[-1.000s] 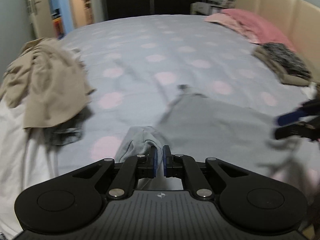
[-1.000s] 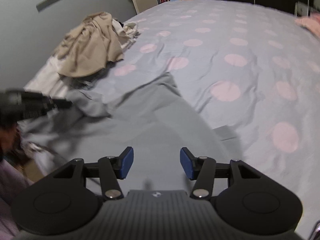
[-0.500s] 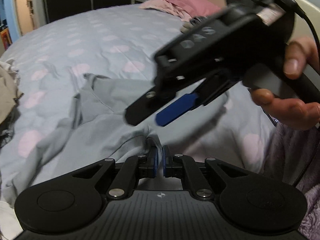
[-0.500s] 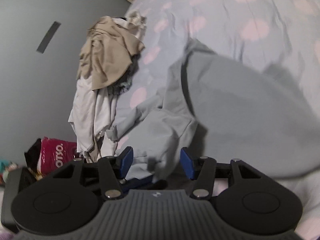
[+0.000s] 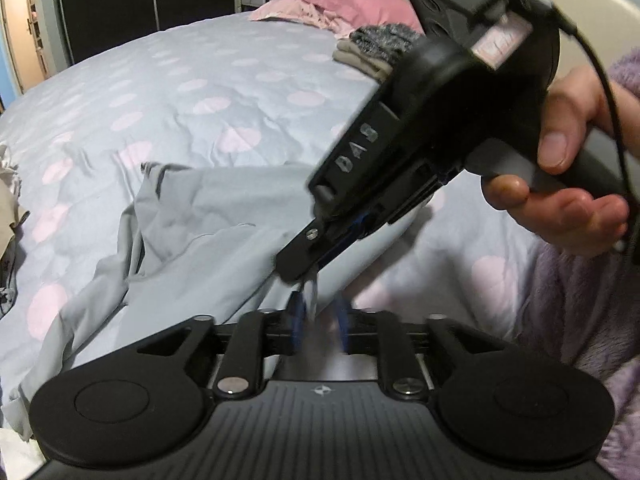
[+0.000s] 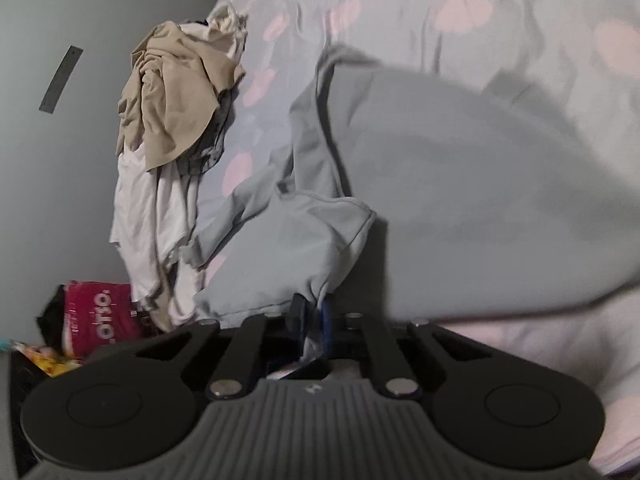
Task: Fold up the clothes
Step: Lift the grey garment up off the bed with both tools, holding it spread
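Pinching grey garment (image 6: 460, 184) hem in right gripper (image 6: 316, 322); left gripper (image 5: 318, 318) blurred, seemingly parted around cloth; could slip free mid-handover.

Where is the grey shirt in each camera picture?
Left wrist view: the grey shirt lies across the middle and lower left, one edge running down to the left gripper.
Right wrist view: it fills the middle and right, its corner pinched in the right gripper.
Shared landmark: the bed cover with pink dots, at the top here.
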A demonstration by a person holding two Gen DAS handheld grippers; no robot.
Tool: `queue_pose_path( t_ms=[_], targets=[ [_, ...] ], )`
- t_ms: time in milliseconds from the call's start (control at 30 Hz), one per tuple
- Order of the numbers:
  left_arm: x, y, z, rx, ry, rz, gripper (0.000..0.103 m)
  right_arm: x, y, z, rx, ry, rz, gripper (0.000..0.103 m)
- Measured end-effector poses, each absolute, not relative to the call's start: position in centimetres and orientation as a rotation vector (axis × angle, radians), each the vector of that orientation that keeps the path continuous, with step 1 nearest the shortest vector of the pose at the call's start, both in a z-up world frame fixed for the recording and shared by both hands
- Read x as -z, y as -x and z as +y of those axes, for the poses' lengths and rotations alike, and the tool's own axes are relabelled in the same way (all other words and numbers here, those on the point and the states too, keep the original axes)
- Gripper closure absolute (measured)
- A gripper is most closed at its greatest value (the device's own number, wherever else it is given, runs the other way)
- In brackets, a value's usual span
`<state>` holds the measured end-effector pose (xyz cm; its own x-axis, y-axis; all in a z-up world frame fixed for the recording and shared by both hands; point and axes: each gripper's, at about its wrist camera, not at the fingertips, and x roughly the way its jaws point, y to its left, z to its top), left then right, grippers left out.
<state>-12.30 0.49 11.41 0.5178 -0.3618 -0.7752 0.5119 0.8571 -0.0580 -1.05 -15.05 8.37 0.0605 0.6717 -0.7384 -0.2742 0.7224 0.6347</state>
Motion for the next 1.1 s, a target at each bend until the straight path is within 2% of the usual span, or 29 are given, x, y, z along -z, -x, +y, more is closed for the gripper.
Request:
queue_pose_path(
  t_ms=[233,500,633,1100],
  targets=[
    [-14.0,11.1,3.2,0.513,-0.138,0.867,0.061,-11.5,-0.6,-19.9,-0.595,-0.255,1.217,0.095],
    [-15.0,6.6,4.9,0.423,-0.227,0.869,0.059,-15.1,-2.9,-28.7,-0.369,-0.229,1.099,0.095],
    [-14.8,3.6,4.2,0.43,-0.278,0.863,0.053,-16.5,-3.8,-32.9,-0.249,-0.2,1.022,0.095],
    [-9.9,-8.0,0.3,0.454,-0.462,0.904,0.052,-12.5,-6.9,-35.7,-0.149,-0.109,1.031,0.095]
  ],
)
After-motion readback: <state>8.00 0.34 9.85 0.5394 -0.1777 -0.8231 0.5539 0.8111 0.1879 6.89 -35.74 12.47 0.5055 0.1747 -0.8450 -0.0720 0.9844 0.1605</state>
